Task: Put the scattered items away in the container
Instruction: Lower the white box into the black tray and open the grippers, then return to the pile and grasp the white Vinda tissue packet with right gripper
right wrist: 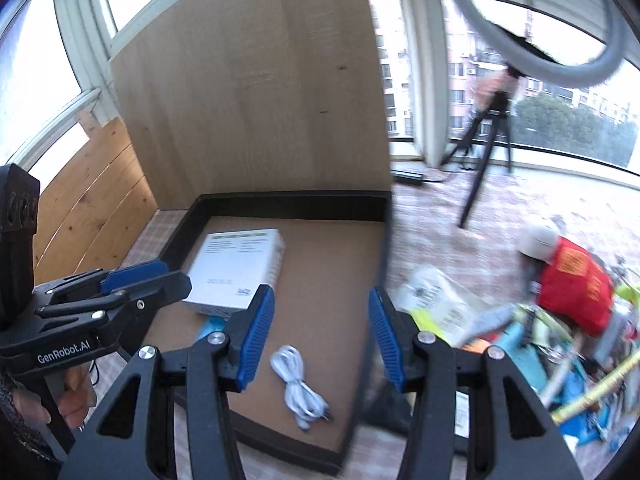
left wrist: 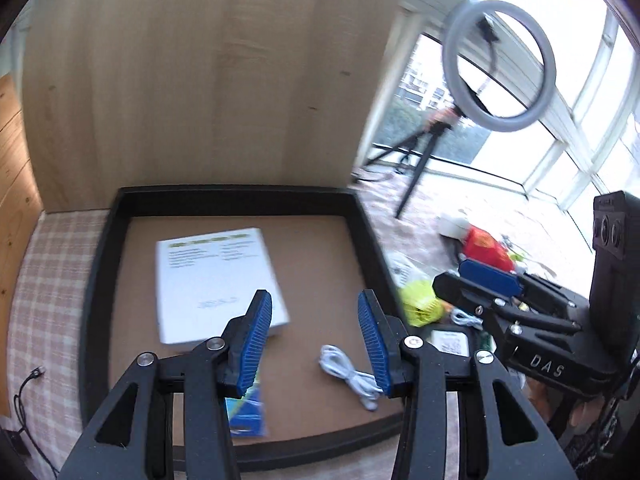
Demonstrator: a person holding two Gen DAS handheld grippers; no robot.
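Although several things already lie inside it, the shallow black-rimmed tray with a brown board floor (left wrist: 100,264) fills only the middle of the left wrist view. A flat white printed box (left wrist: 216,284) lies at centre left of the tray. A coiled white cable (left wrist: 352,376) lies at lower centre, and a blue and green packet (left wrist: 246,412) shows under the near fingers. The left gripper (left wrist: 316,344), at the bottom of the frame, has its blue-padded fingers spread wide with nothing between them. At the right edge, the right gripper (left wrist: 472,284) looks nearly closed, though I cannot tell whether it carries anything. Beyond it, on the checked cloth, a yellow-green plastic object (left wrist: 420,304) and a red packet (left wrist: 484,246) are outside the tray.

In the right wrist view the same tray (right wrist: 288,198) sits centre left, holding the box (right wrist: 236,268) and the cable (right wrist: 298,384). The right gripper (right wrist: 322,336) at the bottom stands wide open and empty here, so this closer view settles its state. The left gripper (right wrist: 120,284) enters from the left edge. The lower right of the frame is crowded with a blurred heap of mixed packets and tools (right wrist: 552,344), the red packet (right wrist: 576,288) among them.

I judge the tidying well short of half done: three items are in, and a whole pile is left to move.
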